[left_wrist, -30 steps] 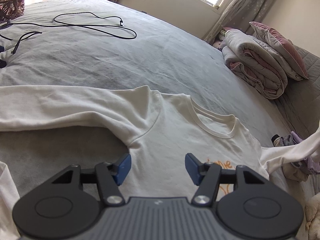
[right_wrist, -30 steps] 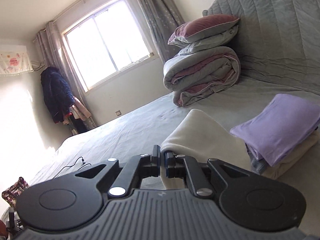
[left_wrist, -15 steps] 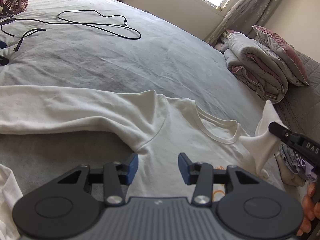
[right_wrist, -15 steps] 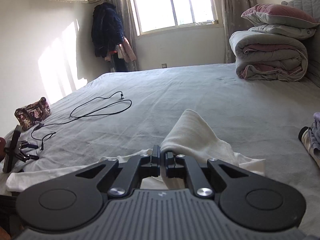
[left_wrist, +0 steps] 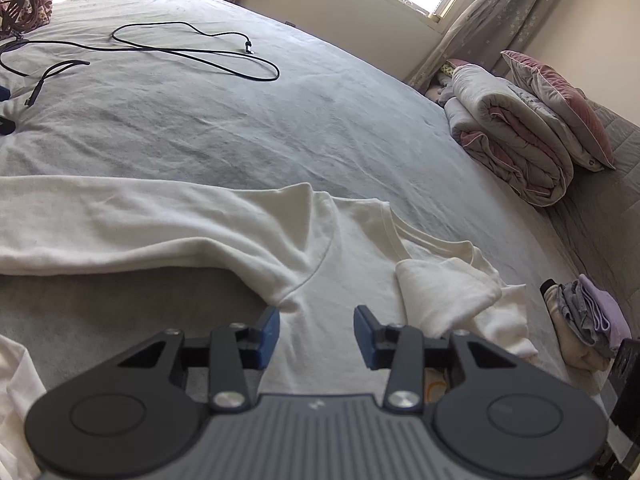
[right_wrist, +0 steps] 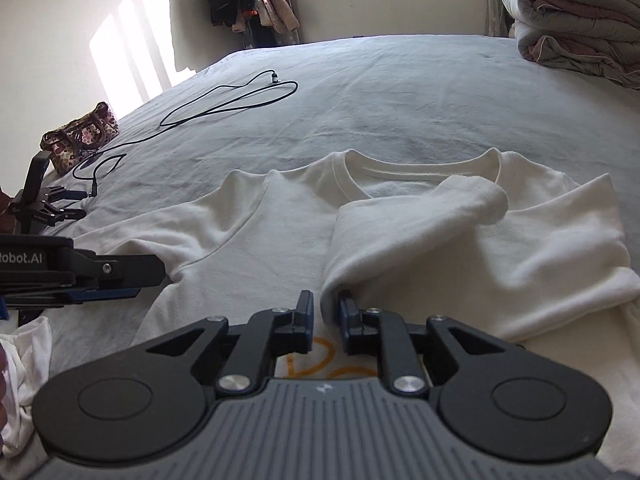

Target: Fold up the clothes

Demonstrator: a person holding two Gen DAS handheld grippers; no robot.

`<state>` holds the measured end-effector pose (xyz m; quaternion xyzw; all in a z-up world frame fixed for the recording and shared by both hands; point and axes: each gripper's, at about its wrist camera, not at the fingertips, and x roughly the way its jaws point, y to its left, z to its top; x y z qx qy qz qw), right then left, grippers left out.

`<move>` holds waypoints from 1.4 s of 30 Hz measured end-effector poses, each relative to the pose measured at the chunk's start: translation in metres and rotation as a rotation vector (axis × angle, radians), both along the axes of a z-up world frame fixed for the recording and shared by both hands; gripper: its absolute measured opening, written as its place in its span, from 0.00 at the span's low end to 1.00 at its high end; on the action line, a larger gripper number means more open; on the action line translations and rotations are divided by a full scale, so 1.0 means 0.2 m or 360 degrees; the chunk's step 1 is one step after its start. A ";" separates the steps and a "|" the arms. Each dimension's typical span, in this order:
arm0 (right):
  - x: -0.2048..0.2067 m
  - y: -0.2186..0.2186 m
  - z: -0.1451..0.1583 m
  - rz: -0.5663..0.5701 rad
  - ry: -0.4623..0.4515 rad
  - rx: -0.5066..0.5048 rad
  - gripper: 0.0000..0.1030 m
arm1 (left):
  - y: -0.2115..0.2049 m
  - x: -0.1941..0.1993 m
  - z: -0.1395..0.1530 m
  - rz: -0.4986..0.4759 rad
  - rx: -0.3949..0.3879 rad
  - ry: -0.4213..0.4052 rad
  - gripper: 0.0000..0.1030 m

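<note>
Shirt (left_wrist: pixel 328 264) on bed (left_wrist: pixel 280 128), cable (left_wrist: pixel 192 52) behind

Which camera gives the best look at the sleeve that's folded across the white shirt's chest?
The right wrist view: the folded sleeve lies whole across the white shirt, just ahead of the opening right gripper. The left wrist view shows only its bunched end.

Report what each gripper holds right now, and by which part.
Nothing is held. The right gripper is opening, its jaws parting off the folded sleeve of the white sweatshirt. The left gripper is open above the sweatshirt, empty.
</note>
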<state>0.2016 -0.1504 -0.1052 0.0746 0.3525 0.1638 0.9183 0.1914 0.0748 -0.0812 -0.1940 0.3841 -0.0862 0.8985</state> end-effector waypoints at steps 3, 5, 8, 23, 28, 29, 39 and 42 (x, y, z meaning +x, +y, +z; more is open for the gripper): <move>-0.06 -0.10 0.04 -0.0010 -0.0016 0.0077 0.45 | -0.03 -0.01 0.00 -0.0030 0.0036 -0.0018 0.41; -0.10 -0.18 0.07 -0.0039 -0.0029 0.0081 0.45 | -0.07 -0.02 0.01 -0.0077 0.0090 -0.0049 0.43; -0.14 -0.32 0.10 -0.0109 -0.0061 0.0084 0.45 | -0.18 -0.02 0.01 -0.0159 0.0164 -0.0085 0.48; -0.15 -0.73 0.06 -0.0342 -0.0138 0.0196 0.45 | -0.96 0.22 -0.04 -0.0465 0.0744 -0.0373 0.42; -0.14 -0.76 0.01 -0.0353 -0.0118 0.0228 0.45 | -0.91 0.23 -0.03 -0.0337 0.0684 -0.0393 0.12; -0.14 -0.77 0.00 -0.0357 -0.0113 0.0234 0.45 | -0.87 0.22 -0.02 -0.0294 0.0649 -0.0404 0.09; -0.13 -0.82 -0.04 -0.0396 -0.0078 0.0207 0.45 | -0.29 0.04 0.01 0.0094 0.0168 -0.0320 0.09; -0.12 -0.81 -0.03 -0.0390 -0.0075 0.0179 0.46 | -0.14 0.02 -0.04 0.0073 0.0035 -0.0228 0.13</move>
